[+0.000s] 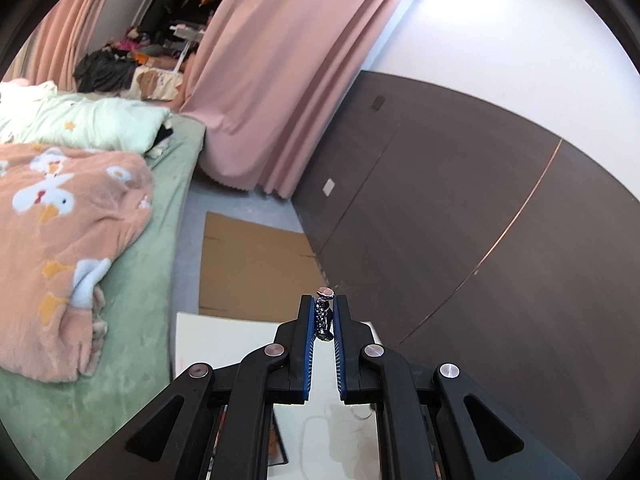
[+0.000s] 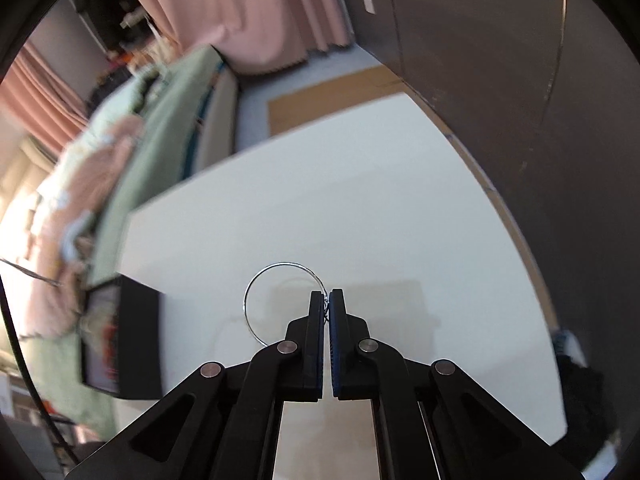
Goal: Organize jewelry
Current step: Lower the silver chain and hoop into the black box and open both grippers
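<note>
My left gripper (image 1: 323,302) is shut on a small dark beaded jewelry piece (image 1: 323,316) with a round silver cap on top, held upright between the blue pads, above the white table (image 1: 224,336). My right gripper (image 2: 327,296) is shut on a thin silver hoop bangle (image 2: 256,284). The hoop sticks out to the left of the fingertips, above the white table (image 2: 320,208). A black box (image 2: 136,340) stands at the table's left edge in the right wrist view.
A bed with a green sheet (image 1: 160,208) and a peach blanket (image 1: 60,240) lies left of the table. Flat cardboard (image 1: 252,268) lies on the floor beyond. A dark wood wall panel (image 1: 460,220) runs on the right, and pink curtains (image 1: 280,80) hang behind.
</note>
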Tool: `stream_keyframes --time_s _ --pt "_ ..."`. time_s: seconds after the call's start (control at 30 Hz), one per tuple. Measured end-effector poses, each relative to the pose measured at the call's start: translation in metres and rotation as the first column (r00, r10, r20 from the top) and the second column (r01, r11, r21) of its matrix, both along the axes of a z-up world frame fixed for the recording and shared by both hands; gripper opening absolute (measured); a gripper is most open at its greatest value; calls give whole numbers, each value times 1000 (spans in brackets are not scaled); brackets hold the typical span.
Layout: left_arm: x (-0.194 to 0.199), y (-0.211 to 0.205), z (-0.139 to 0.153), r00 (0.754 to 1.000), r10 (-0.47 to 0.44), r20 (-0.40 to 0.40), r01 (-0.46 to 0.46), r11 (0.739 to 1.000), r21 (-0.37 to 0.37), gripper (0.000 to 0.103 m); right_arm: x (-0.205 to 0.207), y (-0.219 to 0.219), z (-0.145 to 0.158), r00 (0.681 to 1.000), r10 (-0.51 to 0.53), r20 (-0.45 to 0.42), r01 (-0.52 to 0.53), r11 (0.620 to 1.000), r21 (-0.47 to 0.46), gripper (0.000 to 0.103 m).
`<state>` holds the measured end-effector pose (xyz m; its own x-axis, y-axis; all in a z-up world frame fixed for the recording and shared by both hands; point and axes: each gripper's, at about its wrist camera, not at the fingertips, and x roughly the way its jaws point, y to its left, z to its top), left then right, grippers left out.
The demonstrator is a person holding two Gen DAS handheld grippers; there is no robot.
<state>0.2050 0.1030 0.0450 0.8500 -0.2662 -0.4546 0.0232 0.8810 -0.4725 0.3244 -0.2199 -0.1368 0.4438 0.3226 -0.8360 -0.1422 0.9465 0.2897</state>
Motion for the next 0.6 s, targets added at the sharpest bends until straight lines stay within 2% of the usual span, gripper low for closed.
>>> stream_keyframes --time_s 0.27,0.47,0.5,0.53,0.57,0.6 --pt "11 13 -51 994 37 -100 -39 999 -19 9 -11 20 17 994 90 61 -98 983 154 4" --pt "18 23 -86 984 77 -162 -84 996 -40 12 -18 41 22 984 145 101 -160 972 173 4" --pt "19 24 -94 981 71 -181 -82 995 -56 18 -19 42 23 982 152 108 -170 969 179 4" --pt "19 26 -106 976 61 -207 -81 993 -88 34 -20 43 24 981 156 112 -175 967 185 4" --pt "18 27 -114 974 58 -219 -84 990 -110 44 -20 44 25 979 164 119 -185 963 196 4" --pt "15 28 -122 973 60 -225 -91 987 -130 62 -22 46 26 978 170 123 -193 959 207 4"
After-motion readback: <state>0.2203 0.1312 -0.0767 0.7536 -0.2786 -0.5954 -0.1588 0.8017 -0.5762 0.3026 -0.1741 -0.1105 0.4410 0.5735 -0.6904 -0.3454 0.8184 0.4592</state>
